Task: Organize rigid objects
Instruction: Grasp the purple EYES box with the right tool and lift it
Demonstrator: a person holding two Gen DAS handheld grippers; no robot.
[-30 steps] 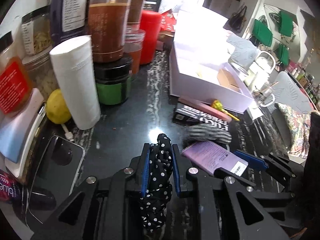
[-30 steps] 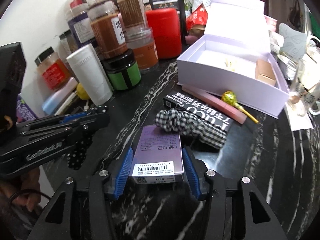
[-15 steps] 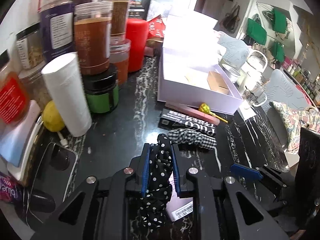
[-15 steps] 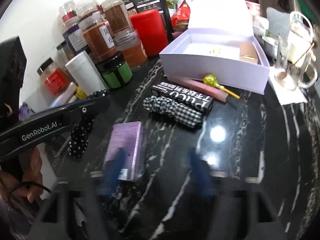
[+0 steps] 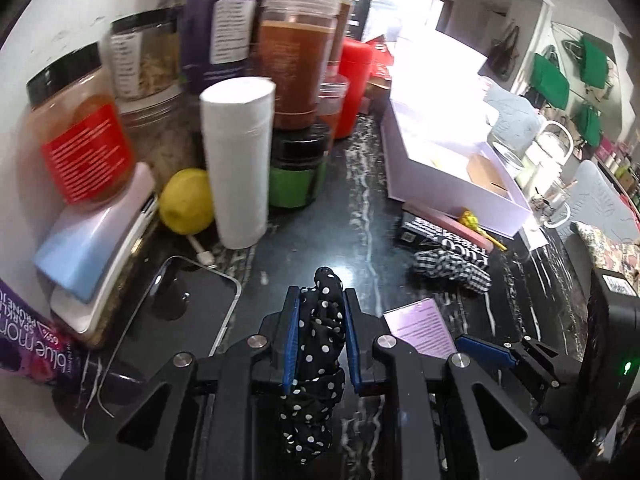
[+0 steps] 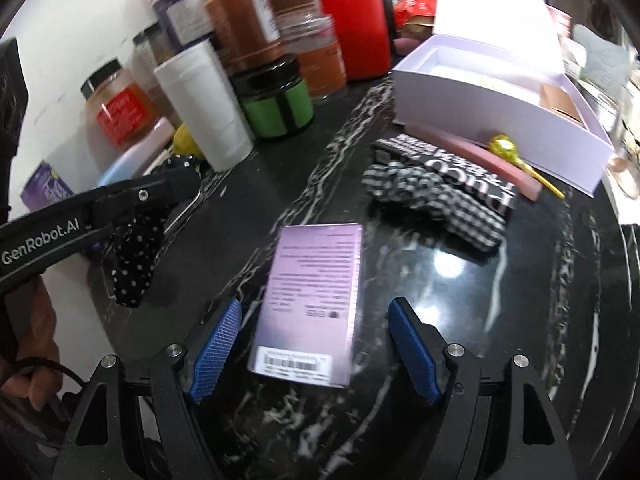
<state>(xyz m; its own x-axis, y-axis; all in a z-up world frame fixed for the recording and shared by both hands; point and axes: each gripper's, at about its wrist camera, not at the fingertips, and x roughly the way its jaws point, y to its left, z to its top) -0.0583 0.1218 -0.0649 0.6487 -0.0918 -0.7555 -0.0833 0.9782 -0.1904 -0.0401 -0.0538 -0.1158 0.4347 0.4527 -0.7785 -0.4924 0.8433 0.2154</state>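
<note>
Purple box [image 6: 310,304] lies free between the open right hand-held gripper [image 6: 316,346]; left hand-held gripper [image 5: 319,336], clamping the polka-dot scrunchie [image 5: 316,360], risks bumping nearby jars [image 5: 296,56].

I see a black marble counter [image 6: 540,280] with white veins. On it lies a purple box [image 6: 312,296], flat, barcode end nearest me. Beyond it a checked scrunchie [image 6: 436,204] rests against a black carton [image 6: 452,164], with a pink bar [image 6: 480,156] and a gold lollipop [image 6: 504,146] just behind. An open white box [image 6: 500,112] sits behind those. At left stand jars [image 6: 276,108], a white roll [image 6: 200,108] and a lemon [image 5: 186,200].
</note>
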